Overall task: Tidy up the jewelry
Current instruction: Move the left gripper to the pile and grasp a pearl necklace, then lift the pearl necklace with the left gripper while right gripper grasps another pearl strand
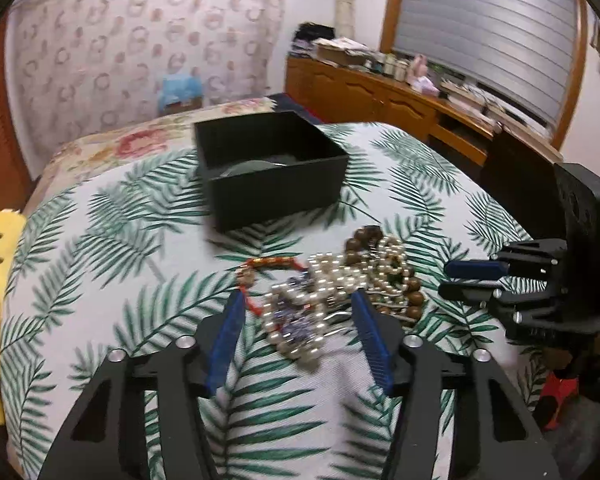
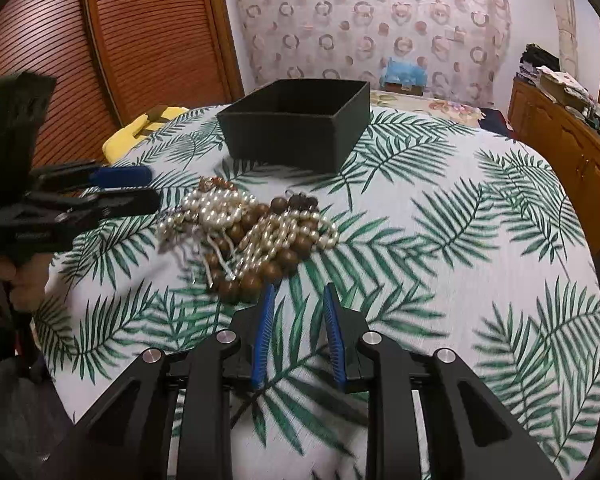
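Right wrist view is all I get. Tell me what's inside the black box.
Observer: The left wrist view looks over the rim of the black box. A pale grey rounded thing lies at the bottom; I cannot tell what it is.
Operator: Now give me the left gripper's position at the pile.
Observer: The left gripper is open, with one finger on either side of the pearl strands at its end of the pile.
Operator: Name anything in the pile that I'm missing.
Observer: A blue-purple beaded piece is tangled in among those pearls, between the fingers.
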Action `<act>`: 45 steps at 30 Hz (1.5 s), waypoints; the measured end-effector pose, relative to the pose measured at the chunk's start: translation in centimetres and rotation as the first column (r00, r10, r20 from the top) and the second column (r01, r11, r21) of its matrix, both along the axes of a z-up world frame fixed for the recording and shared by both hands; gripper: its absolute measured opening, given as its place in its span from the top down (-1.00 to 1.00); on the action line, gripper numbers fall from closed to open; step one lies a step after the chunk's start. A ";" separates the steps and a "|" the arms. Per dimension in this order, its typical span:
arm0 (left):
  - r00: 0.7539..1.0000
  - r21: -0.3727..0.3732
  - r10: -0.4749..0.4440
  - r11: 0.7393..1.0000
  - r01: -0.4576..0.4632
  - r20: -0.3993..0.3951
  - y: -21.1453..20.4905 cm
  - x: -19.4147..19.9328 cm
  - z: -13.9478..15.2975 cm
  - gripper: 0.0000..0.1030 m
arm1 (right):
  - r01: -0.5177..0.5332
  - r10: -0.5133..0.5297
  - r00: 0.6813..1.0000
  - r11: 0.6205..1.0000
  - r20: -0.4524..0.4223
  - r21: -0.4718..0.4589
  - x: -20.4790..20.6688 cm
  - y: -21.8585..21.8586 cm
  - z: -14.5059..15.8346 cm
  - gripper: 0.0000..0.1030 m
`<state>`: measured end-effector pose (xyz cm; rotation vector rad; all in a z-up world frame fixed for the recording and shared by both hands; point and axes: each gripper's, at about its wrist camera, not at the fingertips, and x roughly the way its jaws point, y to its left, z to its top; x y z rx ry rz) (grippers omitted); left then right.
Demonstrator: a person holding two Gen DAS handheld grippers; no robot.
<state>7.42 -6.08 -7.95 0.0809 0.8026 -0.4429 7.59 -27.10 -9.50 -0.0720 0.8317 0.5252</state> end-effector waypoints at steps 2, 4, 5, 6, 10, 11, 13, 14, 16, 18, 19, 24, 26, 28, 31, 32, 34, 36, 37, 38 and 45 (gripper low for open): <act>1.000 0.012 -0.017 1.000 0.017 -0.021 -0.8 0.7 -0.4 0.23 | 0.000 0.000 1.000 1.000 0.002 0.001 -0.2 0.0 -0.2 0.47; 0.999 0.014 -0.028 0.999 0.029 -0.042 -1.5 1.6 -1.0 0.36 | -0.001 0.001 1.000 1.000 0.018 0.002 -0.3 0.0 0.0 0.47; 0.999 0.016 -0.025 1.000 0.026 -0.045 -1.7 1.8 -1.1 0.37 | -0.002 0.002 1.000 1.000 0.021 0.003 -0.4 0.0 0.0 0.47; 0.999 0.017 -0.022 1.000 0.022 -0.044 -1.8 2.1 -1.2 0.37 | -0.002 0.002 1.000 1.000 0.023 0.007 -0.5 0.0 -0.1 0.47; 0.998 0.033 -0.020 0.999 0.022 -0.054 -2.2 2.8 -1.4 0.42 | -0.012 0.012 0.999 1.000 0.035 0.015 -0.8 0.0 -0.1 0.47; 0.998 0.034 -0.020 0.999 0.021 -0.055 -2.1 2.9 -1.4 0.46 | -0.011 0.010 0.999 1.000 0.037 0.021 -0.9 -0.2 -0.1 0.47; 0.998 0.036 -0.015 0.999 0.017 -0.059 -2.2 3.2 -1.4 0.53 | -0.010 0.009 0.999 0.999 0.036 0.032 -0.9 -0.4 0.0 0.47; 0.998 0.040 -0.017 0.999 0.019 -0.057 -2.3 3.3 -1.4 0.54 | -0.010 0.009 0.999 0.999 0.036 0.034 -0.9 -0.4 0.0 0.47; 0.999 0.058 -0.015 0.998 0.017 -0.051 -2.4 3.5 -1.3 0.54 | -0.014 0.013 0.999 0.999 0.040 0.034 -1.0 -0.3 0.0 0.47; 0.999 0.083 -0.014 0.996 0.018 -0.047 -2.6 3.8 -1.4 0.54 | -0.015 0.014 0.999 0.999 0.042 0.033 -1.0 -0.3 0.0 0.47; 0.999 0.093 -0.020 0.995 0.025 -0.048 -2.6 4.1 -1.5 0.46 | -0.015 0.013 0.999 0.999 0.043 0.034 -1.0 -0.3 0.0 0.47; 0.997 0.107 -0.037 0.993 0.044 -0.066 -2.6 5.1 -1.8 0.35 | -0.016 0.014 0.999 0.999 0.048 0.039 -1.1 -0.4 0.1 0.47; 0.995 0.064 -0.057 0.996 0.062 -0.088 -2.2 5.3 -1.9 0.64 | -0.016 0.014 0.999 0.999 0.048 0.038 -1.2 -0.4 0.1 0.47; 0.992 0.026 -0.073 0.997 0.076 -0.100 -2.1 5.3 -1.8 0.79 | -0.017 0.015 0.999 0.999 0.049 0.036 -1.2 -0.3 0.1 0.47; 0.995 0.028 -0.057 0.998 0.059 -0.078 -1.9 4.7 -1.2 0.87 | -0.017 0.015 0.999 0.999 0.050 0.033 -1.2 -0.2 0.1 0.47; 0.996 0.024 -0.048 0.998 0.050 -0.071 -1.7 4.6 -0.9 0.87 | -0.014 0.013 0.999 0.999 0.049 0.032 -1.2 -0.3 0.1 0.47; 0.998 0.009 -0.033 0.999 0.033 -0.049 -1.2 3.9 0.0 0.87 | -0.006 0.005 0.999 1.000 0.047 0.027 -1.2 -0.2 0.1 0.47; 1.000 -0.013 -0.019 1.000 0.019 -0.011 -0.7 3.0 1.4 0.87 | -0.003 0.002 0.999 1.000 0.046 0.023 -1.2 -0.2 0.1 0.47; 1.000 -0.020 -0.014 1.000 0.014 0.007 -0.6 2.6 2.0 0.87 | -0.002 0.001 0.999 1.000 0.045 0.020 -1.1 -0.2 0.1 0.47; 1.000 -0.033 -0.006 0.999 0.007 0.026 -0.4 2.2 2.7 0.87 | -0.003 0.002 0.999 1.000 0.043 0.020 -1.1 -0.2 0.2 0.47; 0.989 -0.041 0.042 0.998 -0.037 0.143 0.3 0.0 6.2 0.87 | -0.025 0.024 0.998 1.000 0.065 0.006 -0.5 0.6 1.7 0.47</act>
